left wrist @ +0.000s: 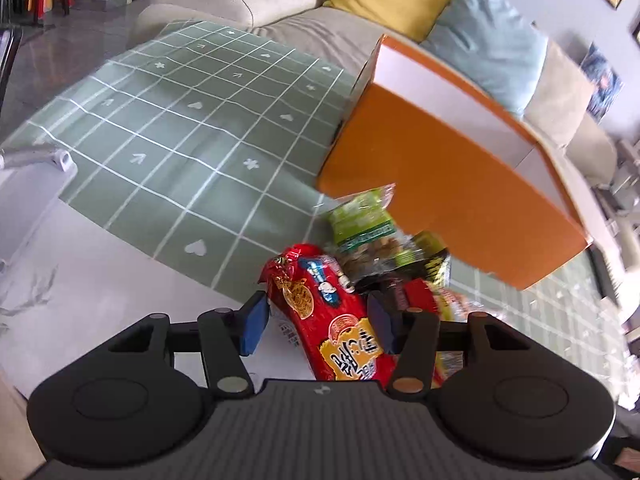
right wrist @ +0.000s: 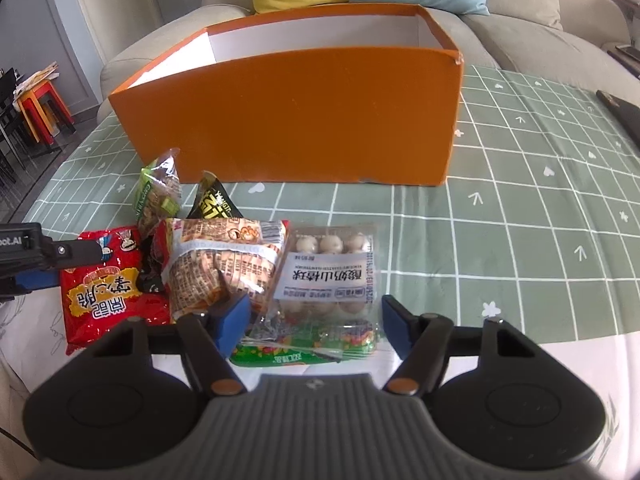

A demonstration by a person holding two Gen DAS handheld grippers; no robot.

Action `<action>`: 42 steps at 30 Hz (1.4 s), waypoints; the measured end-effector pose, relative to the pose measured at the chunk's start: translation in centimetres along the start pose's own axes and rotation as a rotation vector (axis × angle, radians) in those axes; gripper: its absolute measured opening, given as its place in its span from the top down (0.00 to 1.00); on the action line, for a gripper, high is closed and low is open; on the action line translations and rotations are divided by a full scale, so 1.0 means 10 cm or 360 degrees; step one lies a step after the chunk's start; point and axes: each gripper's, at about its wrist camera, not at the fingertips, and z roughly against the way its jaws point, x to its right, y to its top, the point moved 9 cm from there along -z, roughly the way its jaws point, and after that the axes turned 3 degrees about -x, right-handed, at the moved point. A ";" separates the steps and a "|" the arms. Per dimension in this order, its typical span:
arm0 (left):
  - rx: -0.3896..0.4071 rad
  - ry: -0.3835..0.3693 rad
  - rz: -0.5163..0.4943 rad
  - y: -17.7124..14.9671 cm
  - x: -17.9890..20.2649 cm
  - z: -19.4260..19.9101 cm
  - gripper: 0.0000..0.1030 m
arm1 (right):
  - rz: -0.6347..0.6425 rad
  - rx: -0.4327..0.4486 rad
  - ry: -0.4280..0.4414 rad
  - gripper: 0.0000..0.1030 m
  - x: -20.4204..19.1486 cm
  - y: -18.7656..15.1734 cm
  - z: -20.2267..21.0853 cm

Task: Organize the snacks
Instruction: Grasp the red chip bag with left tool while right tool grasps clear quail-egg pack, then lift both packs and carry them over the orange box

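A red snack packet (left wrist: 312,304) lies on the white table edge, and my left gripper (left wrist: 318,324) is shut on it, a blue pad pressing each side. The right wrist view shows the same packet (right wrist: 108,292) with the left gripper (right wrist: 78,266) coming in from the left. My right gripper (right wrist: 312,322) is open around a clear tray of round white sweets (right wrist: 328,272) that rests on a green packet (right wrist: 304,348); the pads sit close to its sides. A beige packet (right wrist: 224,264), a green nut bag (right wrist: 158,196) and a black-yellow packet (right wrist: 214,204) lie between. Behind stands the open orange box (right wrist: 300,120).
A green checked cloth (right wrist: 520,220) covers most of the table. A dark flat object (right wrist: 624,116) lies at its right edge. A beige sofa (right wrist: 540,32) with yellow and blue cushions runs behind the box. A white object (left wrist: 28,200) stands at the left.
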 end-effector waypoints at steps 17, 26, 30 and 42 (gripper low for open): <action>-0.0136 -0.0055 0.0073 -0.23 0.13 -0.25 0.45 | -0.0027 -0.0014 0.0065 0.38 0.01 -0.01 0.00; -0.0069 -0.0052 -0.0022 -0.17 0.20 -0.05 0.63 | -0.0112 -0.0029 0.0101 0.42 0.13 0.11 -0.03; -0.0050 -0.0037 -0.0101 -0.14 0.26 0.04 0.65 | -0.0074 -0.0038 0.0099 0.43 0.11 0.10 -0.04; -0.0027 0.0007 -0.0166 -0.09 0.32 0.33 0.66 | -0.0065 -0.0064 0.0096 0.44 0.14 0.09 0.01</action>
